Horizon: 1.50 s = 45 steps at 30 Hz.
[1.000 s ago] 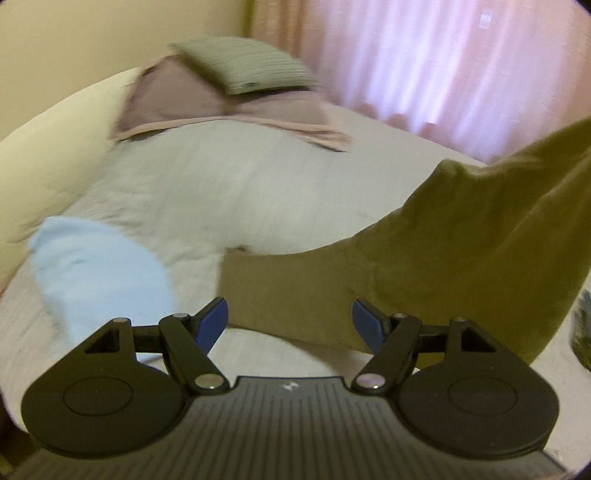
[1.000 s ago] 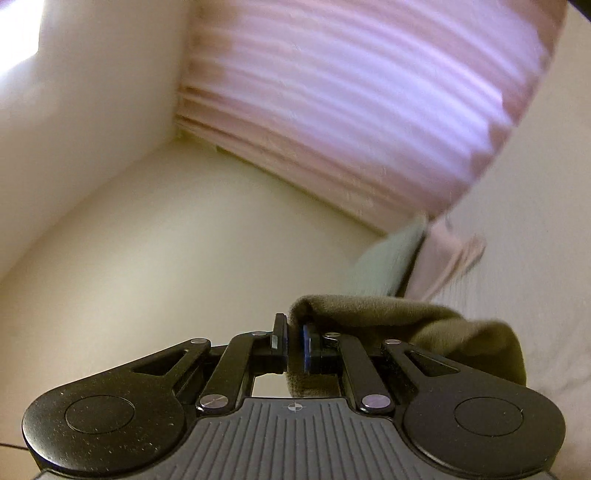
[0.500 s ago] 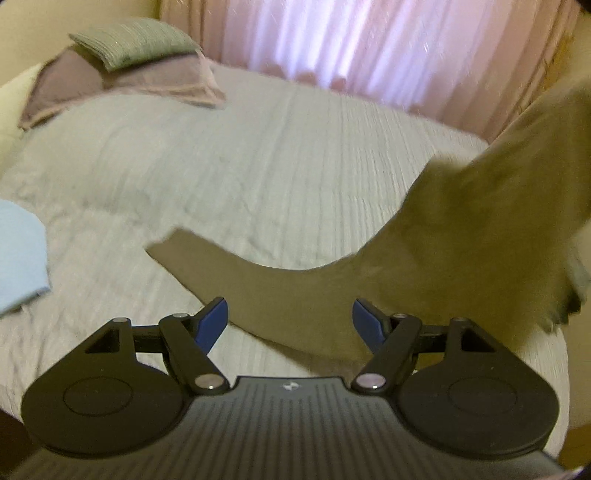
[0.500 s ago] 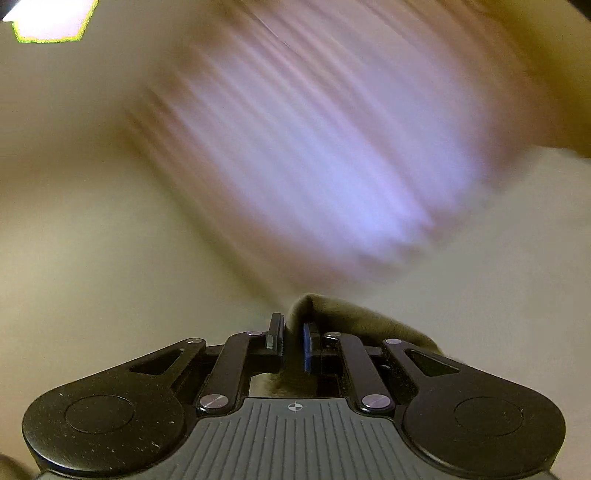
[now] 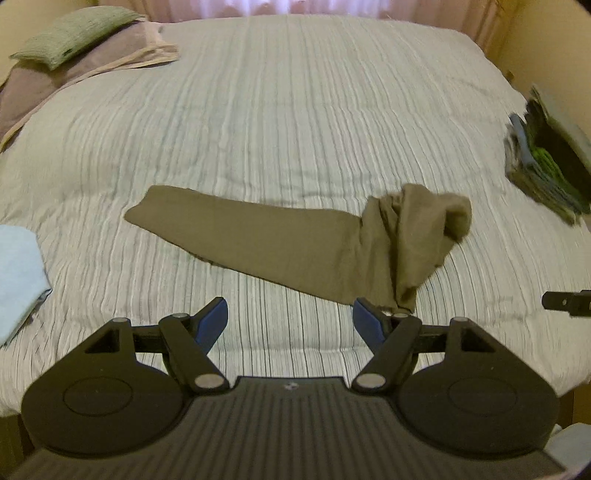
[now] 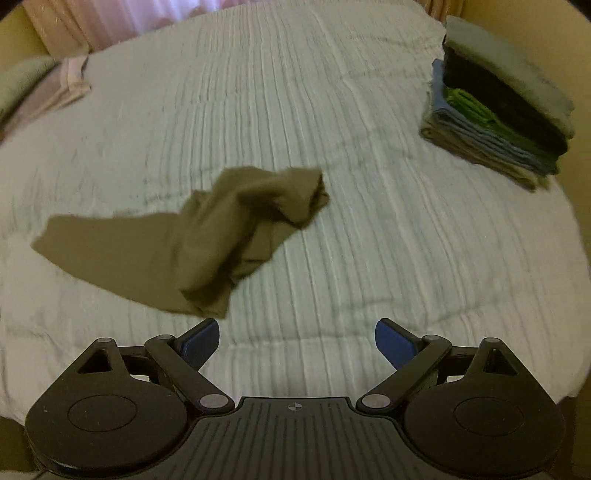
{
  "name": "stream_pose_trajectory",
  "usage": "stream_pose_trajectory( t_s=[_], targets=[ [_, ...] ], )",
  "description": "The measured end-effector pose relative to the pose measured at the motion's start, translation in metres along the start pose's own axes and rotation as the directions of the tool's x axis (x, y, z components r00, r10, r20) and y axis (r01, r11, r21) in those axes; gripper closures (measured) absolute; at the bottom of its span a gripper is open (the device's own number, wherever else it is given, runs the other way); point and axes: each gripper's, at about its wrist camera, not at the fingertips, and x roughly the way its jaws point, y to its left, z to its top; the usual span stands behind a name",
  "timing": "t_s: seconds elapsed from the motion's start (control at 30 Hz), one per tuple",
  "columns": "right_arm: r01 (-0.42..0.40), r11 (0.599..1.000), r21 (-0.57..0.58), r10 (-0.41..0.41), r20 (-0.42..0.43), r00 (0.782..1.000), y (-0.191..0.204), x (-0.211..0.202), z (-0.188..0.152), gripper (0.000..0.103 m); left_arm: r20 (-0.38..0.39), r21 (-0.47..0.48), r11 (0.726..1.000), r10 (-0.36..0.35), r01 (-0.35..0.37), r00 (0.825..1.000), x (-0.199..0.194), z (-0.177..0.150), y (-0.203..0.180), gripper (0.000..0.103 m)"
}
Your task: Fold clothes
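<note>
An olive-brown garment lies on the striped bedspread, flat at its left end and bunched up at its right end. It also shows in the right wrist view, crumpled in the middle. My left gripper is open and empty, just in front of the garment's near edge. My right gripper is open and empty, to the right of the garment's near corner. A tip of the right gripper shows at the right edge of the left wrist view.
A stack of folded clothes sits at the bed's right edge, also seen in the left wrist view. A light blue folded item lies at the left. Pillows are at the far left corner. Pink curtains hang behind.
My right gripper has let go of the olive garment and opened. The garment dropped onto the bed, bunched at its right end. Both cameras have tilted down towards the bed.
</note>
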Motion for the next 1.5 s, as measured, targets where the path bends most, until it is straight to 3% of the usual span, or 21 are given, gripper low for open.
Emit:
stream_pose_trajectory(
  t_s=[0.2, 0.37, 0.67, 0.97, 1.23, 1.5],
  targets=[
    [0.003, 1.0, -0.021, -0.004, -0.015, 1.0, 0.049, 0.007, -0.028, 0.009, -0.003, 0.081, 0.996, -0.029, 0.029, 1.0, -0.004, -0.01, 0.01, 0.031],
    [0.012, 1.0, 0.005, -0.011, -0.042, 0.999, 0.075, 0.014, -0.054, 0.009, -0.017, 0.117, 0.993, -0.008, 0.01, 1.0, -0.006, -0.024, 0.029, 0.031],
    [0.075, 0.993, 0.095, -0.068, -0.08, 0.994, 0.086, 0.016, -0.098, 0.009, -0.04, 0.182, 0.983, -0.008, 0.015, 0.999, -0.005, -0.046, 0.053, 0.031],
    [0.096, 0.988, 0.122, -0.087, -0.074, 0.993, 0.077, 0.014, -0.105, 0.009, -0.047, 0.216, 0.976, -0.014, 0.024, 0.999, -0.003, -0.046, 0.046, 0.031],
    [0.07, 0.994, 0.081, -0.066, -0.045, 0.997, 0.042, 0.022, -0.076, 0.009, -0.045, 0.13, 0.991, 0.016, -0.01, 0.999, 0.006, -0.03, 0.028, 0.031],
    [-0.02, 0.999, 0.039, 0.02, 0.005, 1.0, -0.026, 0.035, -0.038, 0.009, -0.031, -0.084, 0.996, 0.04, -0.043, 0.999, 0.021, -0.017, 0.003, 0.037]
  ],
)
